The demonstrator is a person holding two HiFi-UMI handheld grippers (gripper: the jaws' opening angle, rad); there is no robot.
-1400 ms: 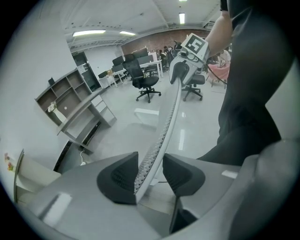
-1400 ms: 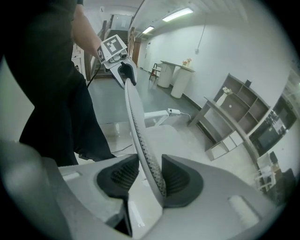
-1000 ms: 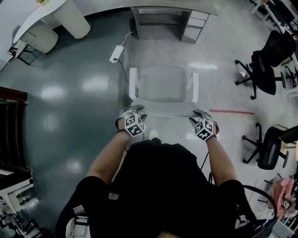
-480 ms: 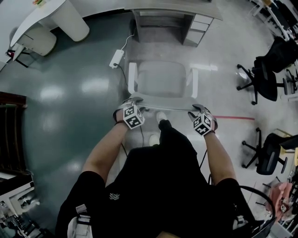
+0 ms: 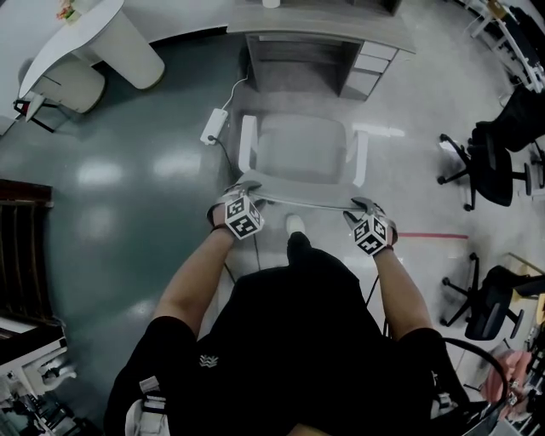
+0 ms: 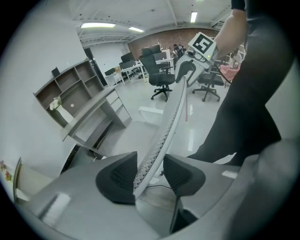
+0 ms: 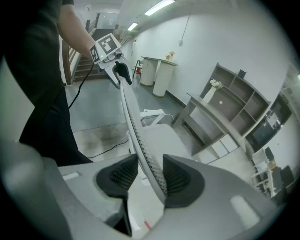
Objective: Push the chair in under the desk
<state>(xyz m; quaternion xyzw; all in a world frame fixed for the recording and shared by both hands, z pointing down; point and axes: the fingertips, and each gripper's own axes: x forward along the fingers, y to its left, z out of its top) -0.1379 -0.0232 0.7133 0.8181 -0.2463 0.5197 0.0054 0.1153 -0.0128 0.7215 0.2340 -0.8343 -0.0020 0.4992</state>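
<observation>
- Position: the white chair [image 5: 300,153] stands in front of the desk [image 5: 324,21], its seat facing the desk's open knee space [image 5: 294,55] and not yet under it. The seat front is near the desk edge; the task is incomplete.
- Left gripper [image 5: 245,192]: released, jaws apart and straddling the end of the mesh backrest [image 5: 302,198] farthest from the desk's drawer unit [image 5: 368,70]. One pad [image 6: 117,177] lies against the mesh; a gap shows at the other.
- Right gripper [image 5: 361,206]: likewise unclenched, astride the backrest end on the drawer-unit side, one pad [image 7: 180,180] against the mesh.
- Alignment: the chair looks roughly square to the desk opening, possibly offset a little towards the drawer unit.
- Recommended practice: push evenly through both ends of the backrest, straight at the desk, so the chair does not swivel. Correct any drift early, so that the armrest clears the drawer unit.
- Hazards: a power strip [image 5: 214,125] and its cable lie on the floor in front of the desk, on the side away from the drawers; hold the chair base clear. The person's foot [image 5: 295,225] is close behind the chair.
</observation>
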